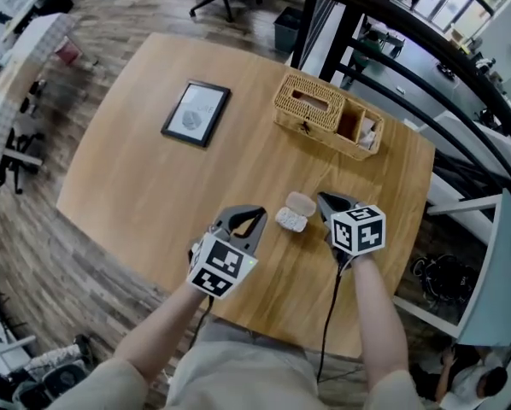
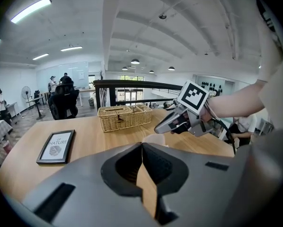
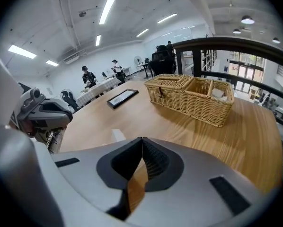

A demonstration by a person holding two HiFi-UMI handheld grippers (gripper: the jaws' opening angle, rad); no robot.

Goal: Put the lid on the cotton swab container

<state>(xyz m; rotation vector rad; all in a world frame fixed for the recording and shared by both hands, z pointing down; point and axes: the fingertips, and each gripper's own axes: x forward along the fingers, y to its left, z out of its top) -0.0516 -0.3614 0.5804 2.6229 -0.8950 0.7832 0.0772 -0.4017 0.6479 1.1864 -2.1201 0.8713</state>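
Left gripper [image 1: 252,220] has its jaws closed together on nothing and sits just left of the cotton swab container [image 1: 288,221] on the table [image 1: 144,178]. The lid [image 1: 302,202] lies open against the container's far edge. Right gripper [image 1: 325,202] — jaws likewise pressed together, empty — sits just right, judged nearer the lid.

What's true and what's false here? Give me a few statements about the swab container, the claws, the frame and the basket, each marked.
The lid is on the swab container. False: it lies beside it, off.
The left claw and right claw are both shut and empty. True.
The picture frame stands upright. False: it lies flat on the table.
The wicker basket sits farther from the person than the container. True.
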